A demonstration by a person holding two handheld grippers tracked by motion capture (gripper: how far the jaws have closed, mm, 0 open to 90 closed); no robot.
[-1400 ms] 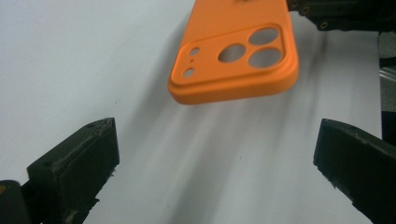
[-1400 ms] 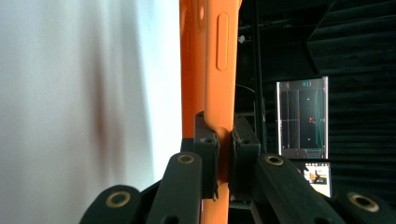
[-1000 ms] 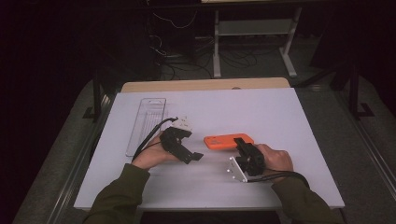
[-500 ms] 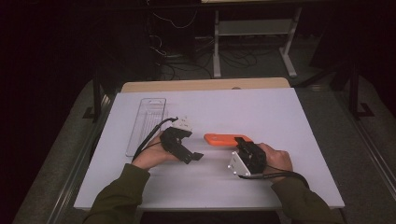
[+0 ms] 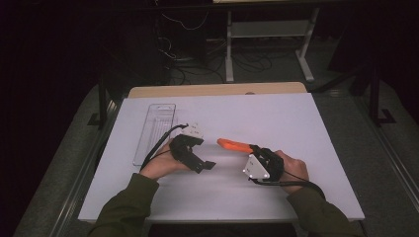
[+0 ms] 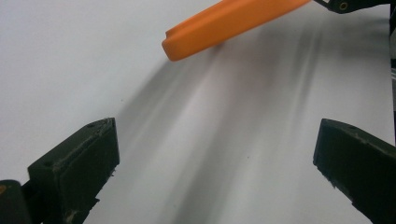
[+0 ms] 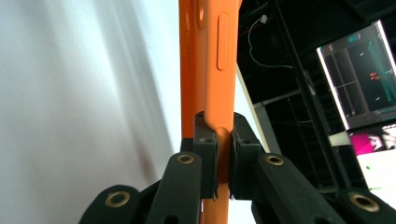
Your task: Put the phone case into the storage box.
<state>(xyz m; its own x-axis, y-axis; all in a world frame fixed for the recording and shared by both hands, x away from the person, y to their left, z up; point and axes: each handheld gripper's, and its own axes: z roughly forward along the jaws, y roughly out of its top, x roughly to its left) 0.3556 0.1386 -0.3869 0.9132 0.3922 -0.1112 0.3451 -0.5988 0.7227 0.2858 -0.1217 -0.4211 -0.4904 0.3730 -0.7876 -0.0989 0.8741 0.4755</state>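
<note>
While the white table (image 5: 296, 128) carries a clear plastic tray (image 5: 155, 131) at its far left, the orange phone case (image 5: 233, 144) is held edge-up above the surface, clamped at one end by the right tongs (image 5: 252, 148). The left tongs (image 5: 205, 165) are spread apart and empty, just beside the case's free end. With so little of the case pinched, it could be twisted or dropped if swung.

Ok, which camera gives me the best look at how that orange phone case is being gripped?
The right gripper view: the right gripper pinches the edge of the orange phone case, pads tight on both faces. The high view shows the case small, sticking out toward the left gripper. The left gripper view catches its free end above the table.
</note>
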